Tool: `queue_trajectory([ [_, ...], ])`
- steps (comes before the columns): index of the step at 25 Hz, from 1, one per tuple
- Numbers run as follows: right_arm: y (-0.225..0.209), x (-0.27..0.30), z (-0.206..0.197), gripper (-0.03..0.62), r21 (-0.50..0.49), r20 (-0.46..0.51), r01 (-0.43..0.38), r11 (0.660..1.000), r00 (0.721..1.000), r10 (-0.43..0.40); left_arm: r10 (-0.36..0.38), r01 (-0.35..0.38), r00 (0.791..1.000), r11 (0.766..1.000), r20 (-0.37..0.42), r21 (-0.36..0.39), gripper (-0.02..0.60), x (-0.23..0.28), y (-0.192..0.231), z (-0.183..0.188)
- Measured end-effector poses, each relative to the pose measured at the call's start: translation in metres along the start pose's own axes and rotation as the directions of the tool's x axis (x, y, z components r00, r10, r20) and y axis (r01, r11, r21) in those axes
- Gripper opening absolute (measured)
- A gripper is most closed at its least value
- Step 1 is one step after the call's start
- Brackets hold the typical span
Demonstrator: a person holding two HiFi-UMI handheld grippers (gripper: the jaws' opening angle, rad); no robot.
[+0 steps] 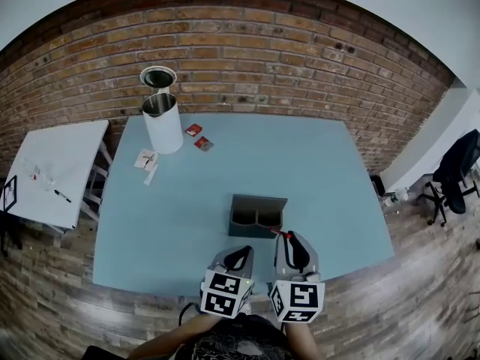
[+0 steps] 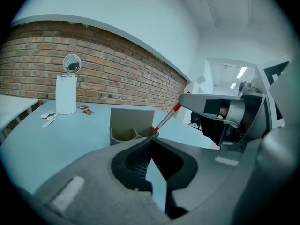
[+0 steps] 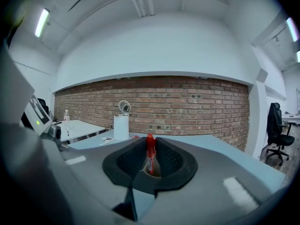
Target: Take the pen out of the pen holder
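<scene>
The grey two-compartment pen holder (image 1: 256, 216) stands on the light blue table (image 1: 187, 216), just beyond both grippers. My right gripper (image 1: 289, 240) is shut on a red pen (image 3: 150, 154) that stands upright between its jaws. In the left gripper view the pen (image 2: 166, 118) slants down from the right gripper (image 2: 199, 102) to the right rim of the holder (image 2: 131, 123); whether its lower end is inside I cannot tell. My left gripper (image 2: 151, 140) hangs beside it on the near side of the holder, jaw tips touching, nothing between them.
A white cylindrical bin (image 1: 163, 122) with a raised round lid stands at the table's far left, with red packets (image 1: 199, 137) and paper cards (image 1: 147, 160) beside it. A white side table (image 1: 52, 171) is on the left, an office chair (image 1: 457, 167) on the right, a brick wall behind.
</scene>
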State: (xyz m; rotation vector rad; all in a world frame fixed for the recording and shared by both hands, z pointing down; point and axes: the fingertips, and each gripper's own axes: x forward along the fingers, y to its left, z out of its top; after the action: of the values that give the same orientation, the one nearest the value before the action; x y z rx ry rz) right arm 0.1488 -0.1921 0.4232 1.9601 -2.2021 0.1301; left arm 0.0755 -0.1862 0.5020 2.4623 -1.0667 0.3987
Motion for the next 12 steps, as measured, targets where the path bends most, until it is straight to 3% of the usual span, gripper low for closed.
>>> queue_trajectory([
  [12,0.027,-0.044,-0.017,0.058,-0.002,-0.033,0.022,1.0,0.999,-0.022,-0.029,0.028,0.998,0.999,0.048,0.029,-0.011,-0.038,-0.018,-0.005],
])
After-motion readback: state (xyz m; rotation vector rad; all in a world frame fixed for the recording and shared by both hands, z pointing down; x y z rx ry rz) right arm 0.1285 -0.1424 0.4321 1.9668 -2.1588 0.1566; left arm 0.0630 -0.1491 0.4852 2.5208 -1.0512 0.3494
